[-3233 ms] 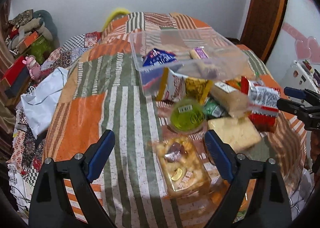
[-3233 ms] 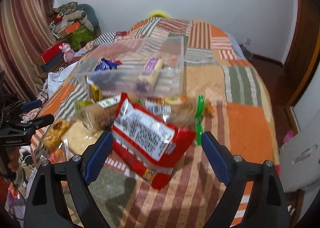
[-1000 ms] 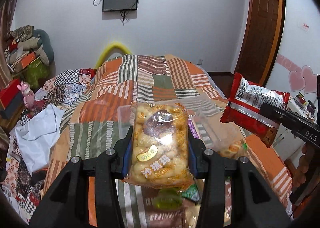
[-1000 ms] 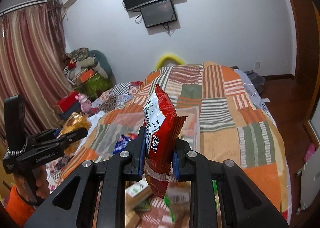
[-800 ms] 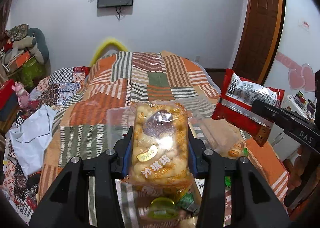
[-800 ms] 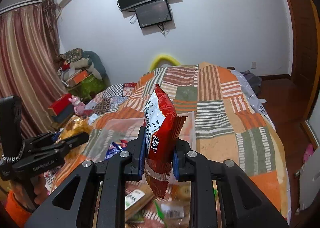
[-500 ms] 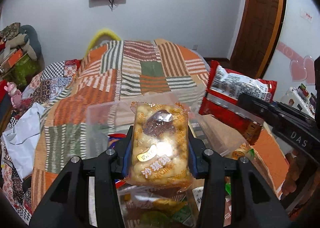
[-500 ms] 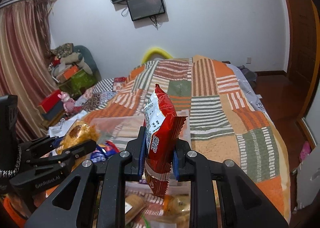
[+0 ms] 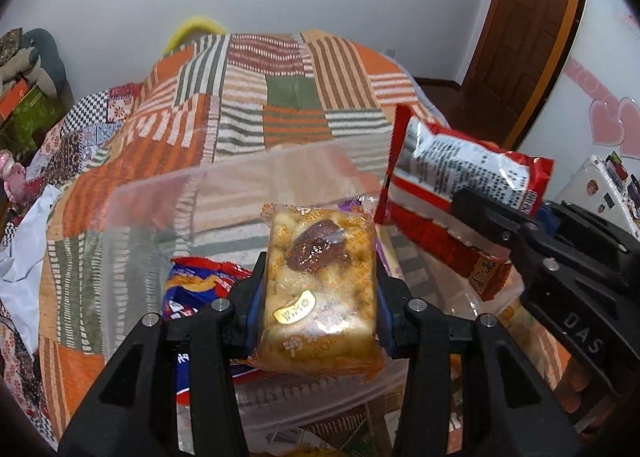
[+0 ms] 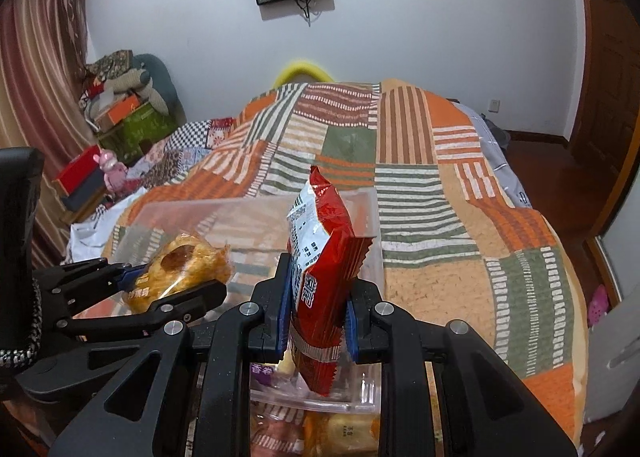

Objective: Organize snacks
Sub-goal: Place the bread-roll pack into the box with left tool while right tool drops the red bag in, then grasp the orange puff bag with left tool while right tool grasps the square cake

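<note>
**Two packets held above the clear bin, both ready to drop**

I have a snack in each tool. My left gripper (image 9: 318,309) is clamped across the sides of a clear-wrapped golden pastry packet (image 9: 320,289), its blue pads pressing on the wrapper at both long edges. My right gripper (image 10: 316,317) is closed tight on a red foil snack bag (image 10: 320,277), pinching it edge-on low down, so most of the bag stands upright above the jaws.

Both packets hang over the clear plastic bin (image 9: 224,197) sitting on the patchwork striped bedspread (image 10: 440,161). Inside the bin I can see a blue snack packet (image 9: 192,285) on the left side and a purple-labelled item (image 10: 262,369) near the front wall. More loose snacks lie on the bedspread just in front of the bin, partly hidden below my tools.

My read on handling: the pastry looks soft and crumbly, so I would not squeeze harder than I am now; the side grip across its width seems right, since the wrapper film alone would slip. The red bag looks light, puffy and slick, and pinched as it is, it could pivot or slide. I judge both are best released low inside the bin walls, the pastry in the open middle, so nothing bounces out or gets crushed.
</note>
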### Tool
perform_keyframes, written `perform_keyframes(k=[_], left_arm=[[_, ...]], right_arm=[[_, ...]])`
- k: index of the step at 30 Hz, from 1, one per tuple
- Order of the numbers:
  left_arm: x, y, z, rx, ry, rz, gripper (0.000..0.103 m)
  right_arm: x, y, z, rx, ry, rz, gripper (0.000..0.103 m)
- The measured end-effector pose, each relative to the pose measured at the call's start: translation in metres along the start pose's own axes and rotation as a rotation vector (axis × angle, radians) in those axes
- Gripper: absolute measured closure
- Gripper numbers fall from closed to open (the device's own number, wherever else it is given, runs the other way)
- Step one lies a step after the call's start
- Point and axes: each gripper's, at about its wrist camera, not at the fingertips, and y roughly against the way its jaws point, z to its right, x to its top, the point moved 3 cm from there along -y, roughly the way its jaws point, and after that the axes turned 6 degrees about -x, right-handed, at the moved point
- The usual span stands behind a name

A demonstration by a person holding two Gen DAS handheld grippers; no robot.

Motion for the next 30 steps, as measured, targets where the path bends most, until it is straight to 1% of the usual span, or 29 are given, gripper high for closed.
perform_keyframes(k=[4,6,8,9,10,12,13,14,15,16,19,23,26,30], left_arm=[[-0.004,-0.003,-0.001,0.008,0.008,-0.017,0.058],[-0.003,-0.001,0.001,0.008,0.003,-0.012,0.057],[-0.003,0.007,0.004,0.011,-0.015,0.004,0.052],[-0.003,0.011,0.007,0.015,-0.022,0.012,0.045],[-0.002,0.015,0.009,0.021,-0.031,0.024,0.04],[-0.001,0.027,0.013,0.041,-0.051,0.047,0.039],[-0.002,0.032,0.014,0.045,-0.06,0.054,0.038],[-0.002,0.039,0.016,0.045,-0.067,0.062,0.037],[-0.002,0.044,0.017,0.046,-0.068,0.068,0.034],[-0.003,0.051,0.017,0.045,-0.067,0.076,0.031],[-0.009,0.07,0.018,0.039,-0.058,0.093,0.029],[-0.024,0.097,0.017,0.032,-0.048,0.103,0.024],[-0.038,0.115,0.02,0.041,-0.057,0.111,0.021],[-0.063,0.138,0.025,0.049,-0.073,0.117,0.011]], right_arm=[[-0.002,0.0,-0.001,0.007,0.009,-0.028,0.082],[-0.004,0.002,0.0,0.004,0.01,-0.039,0.082],[-0.005,0.005,0.001,-0.001,0.015,-0.045,0.08],[-0.006,0.007,0.001,-0.006,0.018,-0.044,0.077],[-0.006,0.009,0.001,-0.008,0.02,-0.043,0.074],[-0.005,0.017,0.002,-0.02,0.022,-0.031,0.063],[-0.005,0.023,0.003,-0.022,0.02,-0.023,0.06],[-0.005,0.028,0.005,-0.022,0.015,-0.015,0.054],[-0.005,0.033,0.006,-0.019,0.01,-0.007,0.049],[-0.004,0.039,0.006,-0.015,0.007,0.0,0.047],[-0.005,0.056,0.005,-0.003,0.007,0.018,0.043],[-0.012,0.083,0.001,0.015,0.013,0.045,0.036],[-0.021,0.1,-0.004,0.026,0.028,0.055,0.035],[-0.037,0.117,-0.007,0.042,0.043,0.058,0.033]])
